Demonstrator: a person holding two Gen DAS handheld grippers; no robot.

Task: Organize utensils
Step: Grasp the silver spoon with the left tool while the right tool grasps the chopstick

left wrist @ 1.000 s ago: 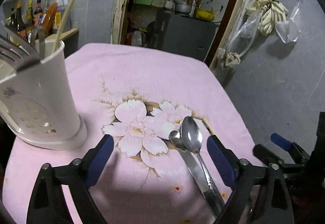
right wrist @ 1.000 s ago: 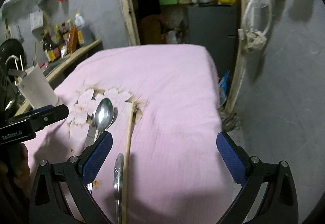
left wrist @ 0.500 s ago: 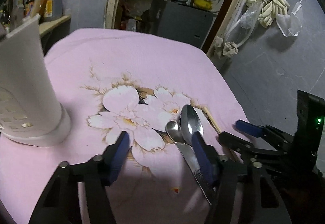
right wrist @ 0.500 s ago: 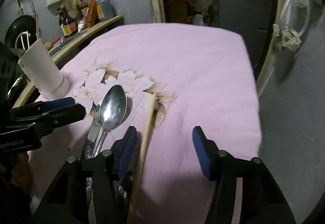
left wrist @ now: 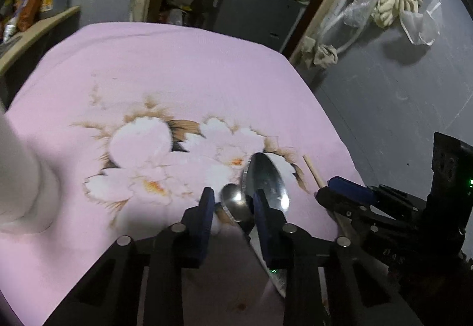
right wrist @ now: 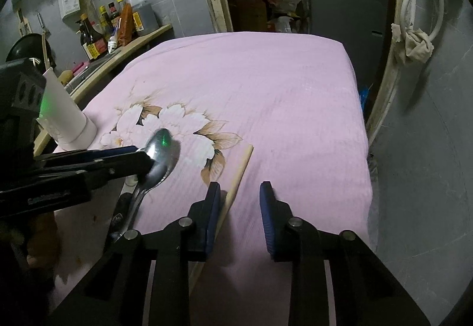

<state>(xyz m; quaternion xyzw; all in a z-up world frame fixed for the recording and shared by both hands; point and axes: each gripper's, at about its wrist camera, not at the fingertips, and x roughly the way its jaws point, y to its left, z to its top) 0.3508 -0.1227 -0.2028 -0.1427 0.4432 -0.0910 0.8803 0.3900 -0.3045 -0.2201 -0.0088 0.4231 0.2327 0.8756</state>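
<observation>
Two steel spoons lie on the pink flowered cloth (left wrist: 183, 66): a large spoon (left wrist: 266, 181) and a smaller spoon (left wrist: 233, 202) under it. My left gripper (left wrist: 232, 202) is low over them, its jaws narrowed around the small spoon's bowl, with a gap still showing. The large spoon also shows in the right wrist view (right wrist: 161, 154). A wooden chopstick (right wrist: 239, 172) lies to the right of the spoons. My right gripper (right wrist: 240, 196) is partly open just right of the chopstick, its left finger (right wrist: 213, 202) against it. The white utensil holder (right wrist: 66, 119) stands at the left.
Sauce bottles (right wrist: 118, 21) stand on a wooden shelf left of the table. The cloth's right edge (right wrist: 359, 131) drops to the floor. A doorway with a dark cabinet (right wrist: 346, 6) is beyond the far edge.
Both grippers have moved forward and lower and narrowed their jaws. The left one has come over the spoons; the right one has come beside the chopstick. The holder has slid to the left edge of view.
</observation>
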